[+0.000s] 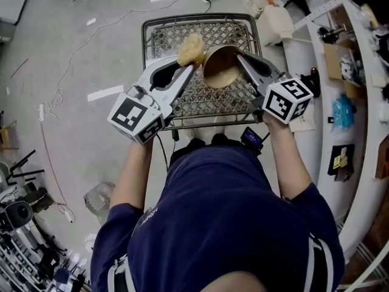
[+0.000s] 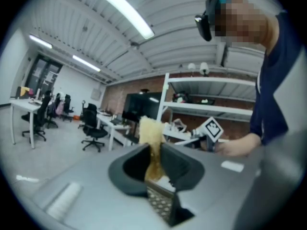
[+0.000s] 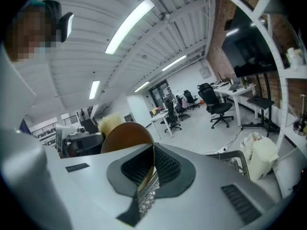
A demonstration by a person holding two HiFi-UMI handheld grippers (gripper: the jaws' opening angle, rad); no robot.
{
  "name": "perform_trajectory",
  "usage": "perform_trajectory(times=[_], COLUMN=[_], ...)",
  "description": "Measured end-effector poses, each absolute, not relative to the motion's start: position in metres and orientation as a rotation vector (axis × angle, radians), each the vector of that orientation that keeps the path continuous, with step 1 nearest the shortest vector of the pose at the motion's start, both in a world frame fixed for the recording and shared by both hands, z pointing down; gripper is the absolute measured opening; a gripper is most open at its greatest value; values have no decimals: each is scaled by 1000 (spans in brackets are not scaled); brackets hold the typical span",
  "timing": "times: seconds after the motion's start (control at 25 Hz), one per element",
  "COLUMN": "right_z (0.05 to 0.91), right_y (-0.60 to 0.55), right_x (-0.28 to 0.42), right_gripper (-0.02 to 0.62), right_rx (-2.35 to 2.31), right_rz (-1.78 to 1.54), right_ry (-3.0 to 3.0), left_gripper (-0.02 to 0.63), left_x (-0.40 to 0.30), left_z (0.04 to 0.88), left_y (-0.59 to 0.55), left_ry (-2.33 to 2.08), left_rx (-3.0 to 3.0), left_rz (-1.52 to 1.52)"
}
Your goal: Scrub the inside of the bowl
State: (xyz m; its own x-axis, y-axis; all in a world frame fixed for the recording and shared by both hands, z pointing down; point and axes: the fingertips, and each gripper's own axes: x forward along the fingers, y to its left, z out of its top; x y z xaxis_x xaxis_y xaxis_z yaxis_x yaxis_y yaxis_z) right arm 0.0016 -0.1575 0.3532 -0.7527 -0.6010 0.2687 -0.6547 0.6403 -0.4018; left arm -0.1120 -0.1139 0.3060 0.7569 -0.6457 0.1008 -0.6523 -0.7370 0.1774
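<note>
A brown wooden bowl [image 1: 220,67] is held tilted above the wire basket, with my right gripper [image 1: 242,58] shut on its rim; the right gripper view shows the bowl [image 3: 125,135] edge-on between the jaws. My left gripper [image 1: 189,64] is shut on a pale yellow scrubber [image 1: 191,49], which sits just left of the bowl's rim. In the left gripper view the scrubber [image 2: 152,143] sticks up from between the jaws. Whether the scrubber touches the bowl I cannot tell.
A wire mesh basket [image 1: 158,38] on a metal frame stands below both grippers. A white curved table [image 1: 358,139] with assorted items runs along the right. White bags [image 1: 267,11] lie on the floor beyond the basket. Cables trail across the grey floor at left.
</note>
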Motion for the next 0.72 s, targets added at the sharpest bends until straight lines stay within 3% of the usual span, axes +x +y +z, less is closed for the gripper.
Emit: perform_trajectory(times=[0.32,0.52,0.72], right_z=[340,330,347], right_y=[-180,-182,-170], right_x=[14,5,6], right_gripper=[14,14,14], right_rx=[1118,1047,1043], right_rz=[1004,1257,1058], right_ry=[-2833,-2917,-2811], left_gripper=[64,64,64], left_x=[-97,-87,-112], left_z=[339,342,337], left_y=[-90,-87,-101], left_ry=[-923,-789,-853], left_rx=[2623,2458,2396], left_rz=[6,-253,-342])
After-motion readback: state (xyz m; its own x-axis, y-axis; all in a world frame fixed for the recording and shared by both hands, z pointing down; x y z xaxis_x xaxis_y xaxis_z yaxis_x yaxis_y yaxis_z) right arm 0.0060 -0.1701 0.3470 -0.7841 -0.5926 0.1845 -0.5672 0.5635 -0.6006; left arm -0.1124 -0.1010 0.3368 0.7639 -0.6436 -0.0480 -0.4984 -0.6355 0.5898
